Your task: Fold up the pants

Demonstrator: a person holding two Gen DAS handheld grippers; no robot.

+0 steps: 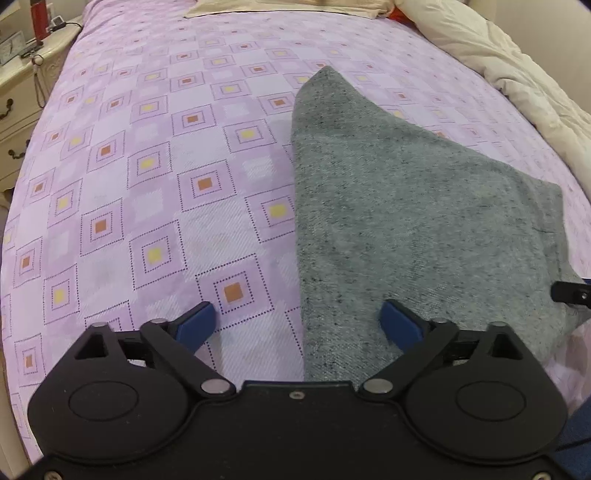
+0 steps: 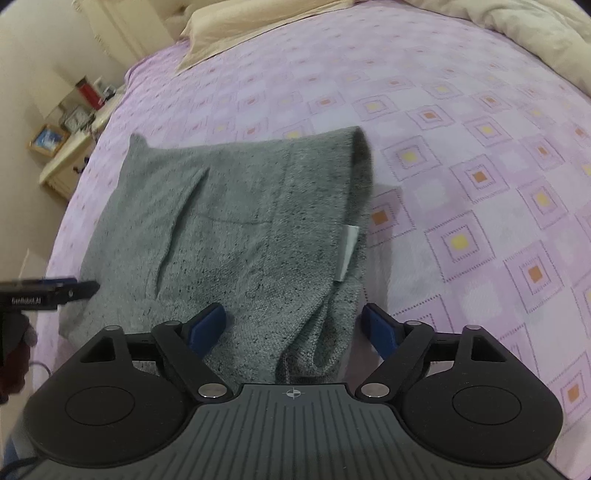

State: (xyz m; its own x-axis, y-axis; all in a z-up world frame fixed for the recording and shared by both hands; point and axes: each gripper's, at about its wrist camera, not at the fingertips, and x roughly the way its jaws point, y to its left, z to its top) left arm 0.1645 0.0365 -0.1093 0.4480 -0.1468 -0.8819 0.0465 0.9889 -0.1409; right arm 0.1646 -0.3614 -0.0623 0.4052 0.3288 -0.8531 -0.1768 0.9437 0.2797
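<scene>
Now between folds: left hand-held gripper (image 1: 297, 321) and right hand-held gripper (image 2: 293, 325) both wide open, empty, over folded pants (image 2: 236, 236); next, regrasp an edge.

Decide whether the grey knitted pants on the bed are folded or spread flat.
Folded: the grey knitted pants lie as a compact doubled stack, with layered edges and a white label showing along one side.

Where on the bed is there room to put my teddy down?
Left of the grey pants, the purple bedspread lies bare up to the pillow. The far right is crowded by the cream duvet.
</scene>
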